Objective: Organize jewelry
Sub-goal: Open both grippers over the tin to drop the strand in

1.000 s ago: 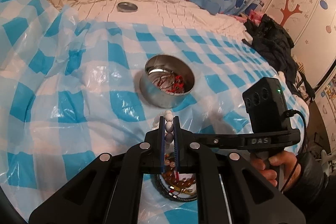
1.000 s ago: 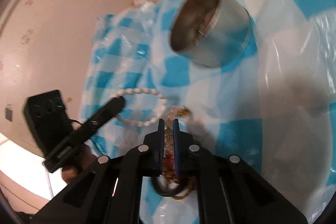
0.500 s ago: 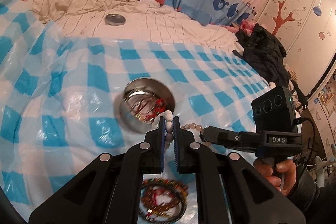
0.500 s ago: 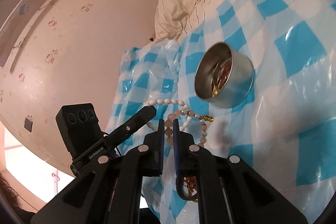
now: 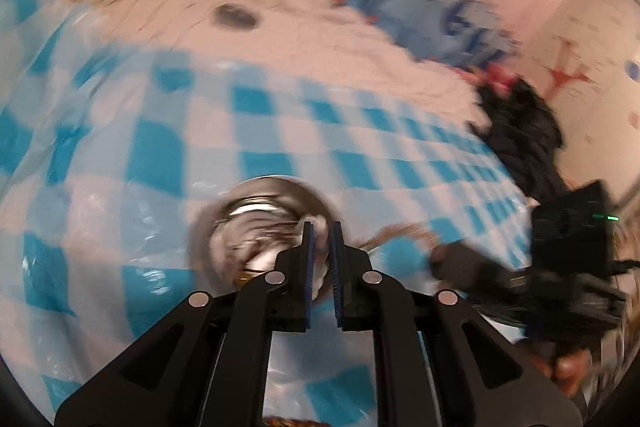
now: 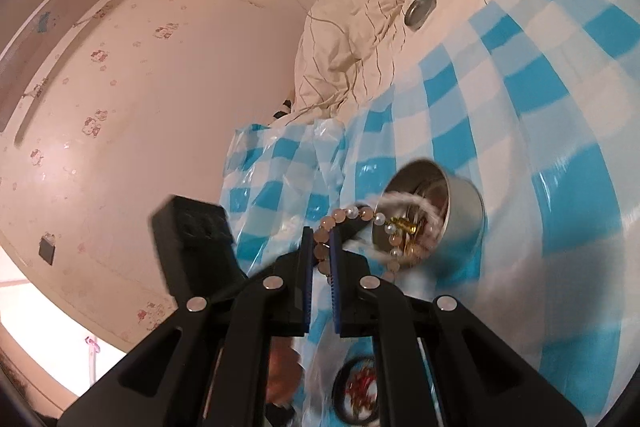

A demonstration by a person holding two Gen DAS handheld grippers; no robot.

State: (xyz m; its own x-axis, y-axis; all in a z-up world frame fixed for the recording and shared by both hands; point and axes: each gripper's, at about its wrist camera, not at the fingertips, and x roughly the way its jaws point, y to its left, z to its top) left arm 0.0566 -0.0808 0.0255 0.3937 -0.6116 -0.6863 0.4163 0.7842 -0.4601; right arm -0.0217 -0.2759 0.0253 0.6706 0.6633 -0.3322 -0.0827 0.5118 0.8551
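Observation:
A round metal tin [image 5: 208,239] holding jewelry sits on the blue-checked plastic sheet [image 5: 152,155]. In the blurred left wrist view my left gripper [image 5: 321,227] hovers over the tin's near rim. Its jaws are opening, with the white bead bracelet [image 5: 318,221] still between the pads. From the right wrist view that white bracelet [image 6: 408,201] is a blurred arc over the tin [image 6: 468,215]. My right gripper [image 6: 321,235] is shut on a pink bead bracelet [image 6: 340,217] with pearls and a gold charm. The bracelet's loose end hangs at the tin's mouth.
The tin's lid [image 6: 419,9] lies on the cream quilt [image 6: 352,39] farther back. A ring of dark and red bracelets [image 6: 358,391] lies on the sheet beneath my right gripper. Dark clothing [image 5: 524,131] is heaped at the bed's right edge. A wall [image 6: 120,107] stands close on the left.
Both grippers have carried their bracelets off the sheet to the tin. The left one has moved over the tin's rim, and the right one has risen with its pink beads.

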